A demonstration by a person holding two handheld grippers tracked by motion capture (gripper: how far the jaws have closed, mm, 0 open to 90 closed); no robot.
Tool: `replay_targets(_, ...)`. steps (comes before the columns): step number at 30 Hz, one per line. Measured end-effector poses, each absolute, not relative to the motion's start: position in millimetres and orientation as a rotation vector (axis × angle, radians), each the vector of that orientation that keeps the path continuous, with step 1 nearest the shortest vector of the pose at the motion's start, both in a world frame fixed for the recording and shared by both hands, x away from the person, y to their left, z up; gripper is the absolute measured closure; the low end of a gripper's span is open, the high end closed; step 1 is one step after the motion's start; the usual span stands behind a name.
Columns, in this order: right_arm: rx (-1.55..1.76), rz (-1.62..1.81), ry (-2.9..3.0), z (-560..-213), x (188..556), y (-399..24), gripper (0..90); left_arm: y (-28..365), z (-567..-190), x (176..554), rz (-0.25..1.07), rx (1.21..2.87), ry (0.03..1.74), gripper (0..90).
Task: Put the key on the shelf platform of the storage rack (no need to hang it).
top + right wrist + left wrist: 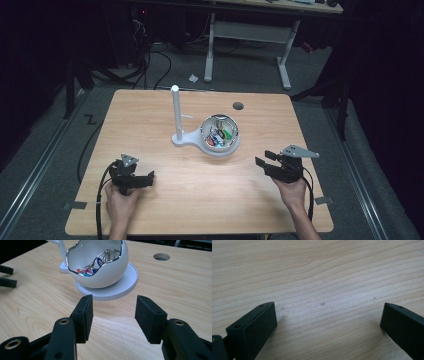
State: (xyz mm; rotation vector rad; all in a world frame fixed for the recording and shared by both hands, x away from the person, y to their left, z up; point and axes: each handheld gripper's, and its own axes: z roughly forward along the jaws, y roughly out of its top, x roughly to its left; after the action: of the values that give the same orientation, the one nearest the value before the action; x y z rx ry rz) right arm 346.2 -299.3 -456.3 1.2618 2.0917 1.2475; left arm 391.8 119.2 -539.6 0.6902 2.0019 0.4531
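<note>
A white egg-shaped bowl [220, 134] [100, 275] with a chrome rim sits on a round white base [125, 287] at the table's middle. It holds several coloured clips [219, 136] [92, 267]. A white upright post [176, 112] rises from the same base, left of the bowl. My right gripper [264, 158] [113, 298] hovers low at the right, pointing at the bowl, jaws open with nothing between them. My left gripper [145, 179] [329, 306] rests at the front left, jaws wide open over bare wood. Its black jaws [6, 276] also appear in the right gripper view.
The wooden table [150, 120] has a round cable hole [238, 106] [161, 257] behind the bowl. Behind the table, a white desk frame [285, 70] and cables stand on the dark floor. Bare wood lies between the grippers and the bowl.
</note>
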Motion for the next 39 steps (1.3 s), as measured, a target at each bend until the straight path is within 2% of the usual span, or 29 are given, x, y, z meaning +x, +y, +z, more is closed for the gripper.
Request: replay_targets(39,1.399,1.019,2.106,-518.1,373.4,-296.6,46.3,119.3,-539.7,391.7,0.454,0.693,2.0,1.0)
